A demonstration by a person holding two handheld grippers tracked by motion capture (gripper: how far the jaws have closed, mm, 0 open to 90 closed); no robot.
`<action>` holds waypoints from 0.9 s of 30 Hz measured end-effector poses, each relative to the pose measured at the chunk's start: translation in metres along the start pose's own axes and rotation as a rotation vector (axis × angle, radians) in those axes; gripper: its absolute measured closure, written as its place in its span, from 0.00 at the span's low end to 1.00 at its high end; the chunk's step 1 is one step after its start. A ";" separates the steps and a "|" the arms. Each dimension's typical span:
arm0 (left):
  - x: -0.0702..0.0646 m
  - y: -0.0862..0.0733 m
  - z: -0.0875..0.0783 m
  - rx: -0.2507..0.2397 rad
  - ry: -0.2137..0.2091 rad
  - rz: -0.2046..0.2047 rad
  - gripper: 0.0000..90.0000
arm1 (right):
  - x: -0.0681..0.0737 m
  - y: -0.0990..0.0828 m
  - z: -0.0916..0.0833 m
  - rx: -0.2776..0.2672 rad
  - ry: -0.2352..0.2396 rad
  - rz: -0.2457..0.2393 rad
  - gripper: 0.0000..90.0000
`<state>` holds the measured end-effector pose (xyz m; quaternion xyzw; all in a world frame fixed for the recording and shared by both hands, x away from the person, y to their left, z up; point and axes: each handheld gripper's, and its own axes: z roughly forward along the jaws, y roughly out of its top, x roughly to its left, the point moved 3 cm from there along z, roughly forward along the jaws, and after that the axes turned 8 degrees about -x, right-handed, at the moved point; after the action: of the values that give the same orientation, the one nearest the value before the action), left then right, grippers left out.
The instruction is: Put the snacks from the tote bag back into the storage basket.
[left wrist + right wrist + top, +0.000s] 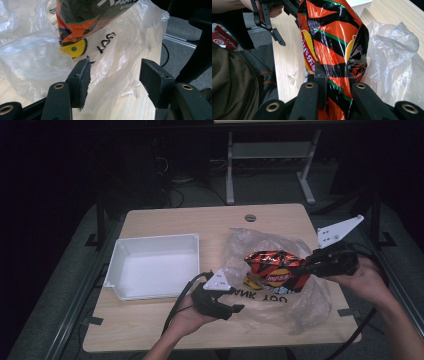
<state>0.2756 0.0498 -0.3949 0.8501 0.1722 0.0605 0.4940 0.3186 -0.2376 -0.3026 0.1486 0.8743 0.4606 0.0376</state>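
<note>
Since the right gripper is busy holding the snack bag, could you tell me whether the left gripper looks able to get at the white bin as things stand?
Probably yes. The left gripper is open and holds nothing, and the white bin lies just beyond it with bare table between them.

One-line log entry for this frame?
right tool: shut on chip bag | left tool: open, at plastic bag | bin: empty
</note>
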 end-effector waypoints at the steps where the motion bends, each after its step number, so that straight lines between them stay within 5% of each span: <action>1: 0.000 0.000 -0.001 0.000 0.000 0.000 0.46 | 0.000 0.000 0.000 0.002 0.001 0.003 0.91; 27: 0.010 -0.006 -0.016 0.004 0.034 -0.011 0.44 | -0.002 0.019 -0.008 -0.043 0.038 0.002 0.91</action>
<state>0.2793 0.0692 -0.3922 0.8490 0.1853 0.0717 0.4896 0.3230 -0.2343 -0.2828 0.1397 0.8645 0.4822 0.0237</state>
